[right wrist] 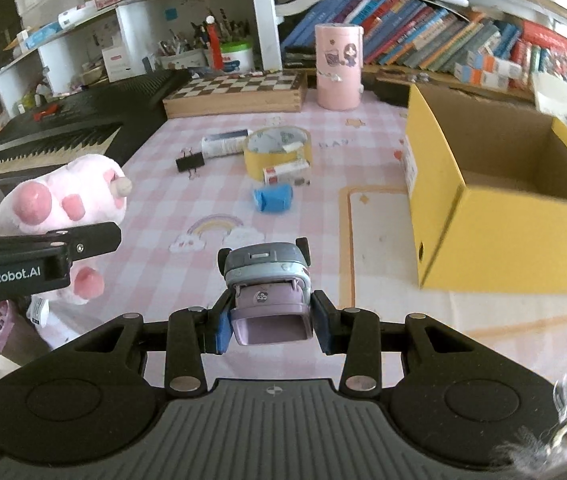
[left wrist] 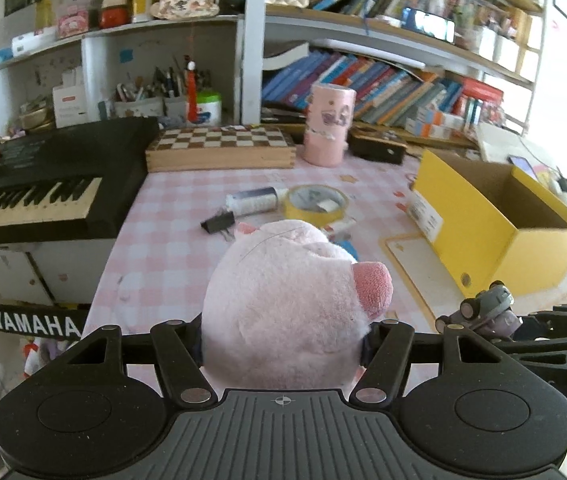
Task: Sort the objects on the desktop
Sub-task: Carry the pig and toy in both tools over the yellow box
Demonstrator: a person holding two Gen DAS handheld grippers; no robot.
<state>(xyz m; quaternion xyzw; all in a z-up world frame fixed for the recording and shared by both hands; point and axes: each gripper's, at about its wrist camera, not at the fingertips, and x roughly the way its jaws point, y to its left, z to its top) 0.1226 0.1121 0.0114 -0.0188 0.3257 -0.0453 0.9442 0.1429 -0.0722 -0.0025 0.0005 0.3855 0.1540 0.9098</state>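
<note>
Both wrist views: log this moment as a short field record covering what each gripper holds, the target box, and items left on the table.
left gripper: shut on pink plush pig, held above the table
right gripper: shut on grey-and-lilac toy car, held above the table
yellow box: open, nothing visible inside
tablecloth: pink check
left on table: tape roll, binder clip, white tube, blue item, small red-and-white box
</note>
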